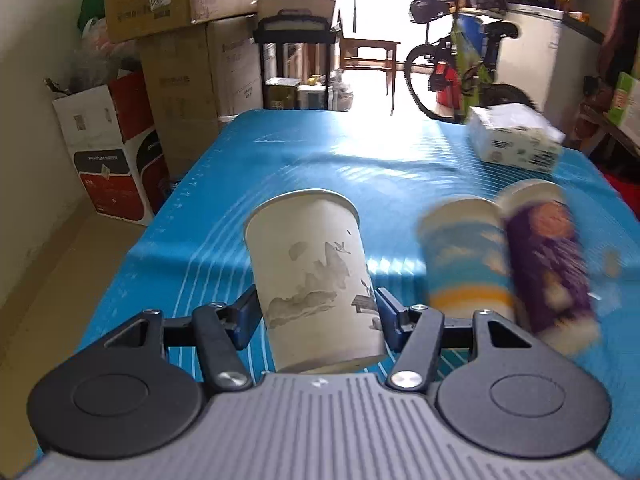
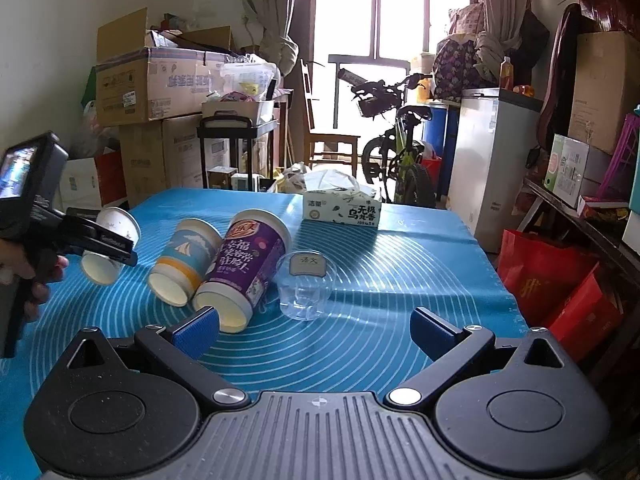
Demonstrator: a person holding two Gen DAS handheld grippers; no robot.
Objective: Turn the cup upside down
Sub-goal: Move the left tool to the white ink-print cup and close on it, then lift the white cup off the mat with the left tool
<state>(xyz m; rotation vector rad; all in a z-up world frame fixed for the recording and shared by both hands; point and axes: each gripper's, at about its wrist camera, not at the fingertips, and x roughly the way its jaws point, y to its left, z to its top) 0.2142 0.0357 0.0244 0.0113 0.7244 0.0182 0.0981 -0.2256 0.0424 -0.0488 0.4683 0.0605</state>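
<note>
My left gripper is shut on a white paper cup with a grey ink landscape, gripping its lower body; the cup is held above the blue mat, tilted. In the right wrist view the same white cup hangs in the left gripper at far left, tilted with its mouth away from the camera. A blue sailboat cup and a purple cup lie tilted on the mat beside it. They also show blurred in the left wrist view: the blue cup and the purple cup. My right gripper is open and empty.
A clear plastic cup with a label stands on the blue mat right of the purple cup. A tissue box sits at the mat's far edge, also in the left wrist view. Cardboard boxes, a bicycle and a fridge stand beyond.
</note>
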